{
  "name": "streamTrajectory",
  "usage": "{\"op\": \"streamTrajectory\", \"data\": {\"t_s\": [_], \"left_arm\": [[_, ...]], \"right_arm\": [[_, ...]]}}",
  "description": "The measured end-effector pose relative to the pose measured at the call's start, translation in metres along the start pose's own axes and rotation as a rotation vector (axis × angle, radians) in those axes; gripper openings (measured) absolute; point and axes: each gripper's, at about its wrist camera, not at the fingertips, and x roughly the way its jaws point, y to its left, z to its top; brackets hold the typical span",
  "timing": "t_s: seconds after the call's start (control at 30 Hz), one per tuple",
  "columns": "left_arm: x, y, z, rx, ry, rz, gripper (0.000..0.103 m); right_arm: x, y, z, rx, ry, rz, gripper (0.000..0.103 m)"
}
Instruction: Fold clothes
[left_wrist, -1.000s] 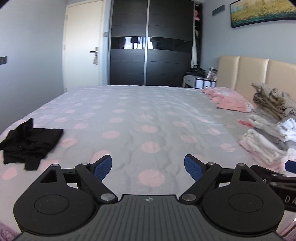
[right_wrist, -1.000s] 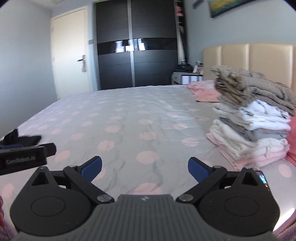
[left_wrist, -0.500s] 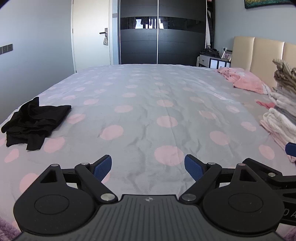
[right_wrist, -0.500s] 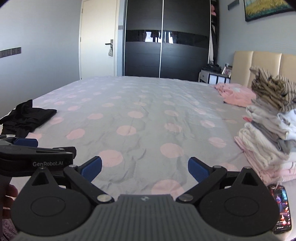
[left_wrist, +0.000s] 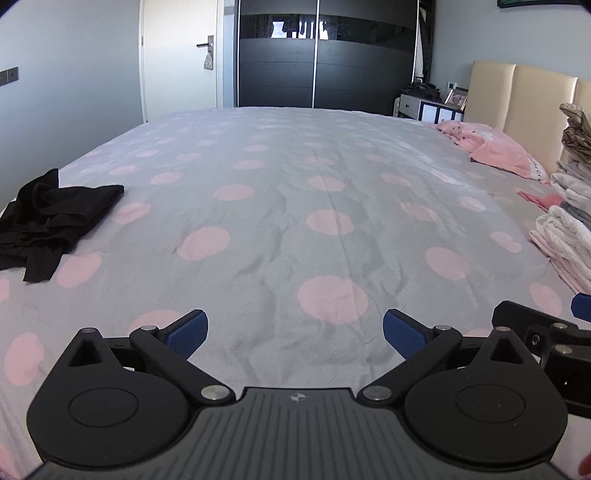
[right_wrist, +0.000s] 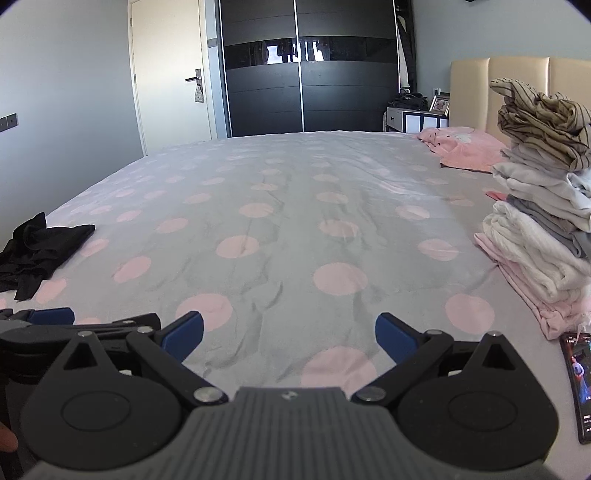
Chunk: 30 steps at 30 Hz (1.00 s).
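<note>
Jaws spread wide and empty on both tools: the left gripper (left_wrist: 294, 334), whose jaws have just been opening with nothing between them, and the right gripper (right_wrist: 289, 336) hang side by side over the near edge of the bed (left_wrist: 332, 177), tilted down toward its grey, pink-dotted cover. Neither touches any cloth, which suits a pair of hands readying for the next garment rather than finishing one. A crumpled black garment (left_wrist: 48, 218) lies alone at the bed's left edge, bunched and creased, one strip trailing toward the near edge; it looks thin and limp, and seems the likely next piece to spread out on the broad bare middle of the bed. Along the right edge rises a stack of folded clothes (right_wrist: 543, 221), pale pink and white at the bottom, grey in the middle, a striped tan piece slumped on top, apparently the finished pile. A pink garment (right_wrist: 461, 147) rests near the far right corner by the headboard (right_wrist: 517, 85), and a phone (right_wrist: 578, 384) lies at the near right corner.
</note>
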Motion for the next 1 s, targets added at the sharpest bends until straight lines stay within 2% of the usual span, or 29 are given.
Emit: {"op": "streamTrajectory", "data": {"t_s": [0.2,1.0], "left_arm": [[0.001,0.001,0.002,0.01,0.015,0.032,0.103],[-0.007,0.002,0.004,0.012,0.03,0.043,0.103]], "right_arm": [[0.007,0.002,-0.003,0.005,0.027,0.015,0.1],[0.002,0.01,-0.006,-0.024,0.002,0.014,0.1]]}}
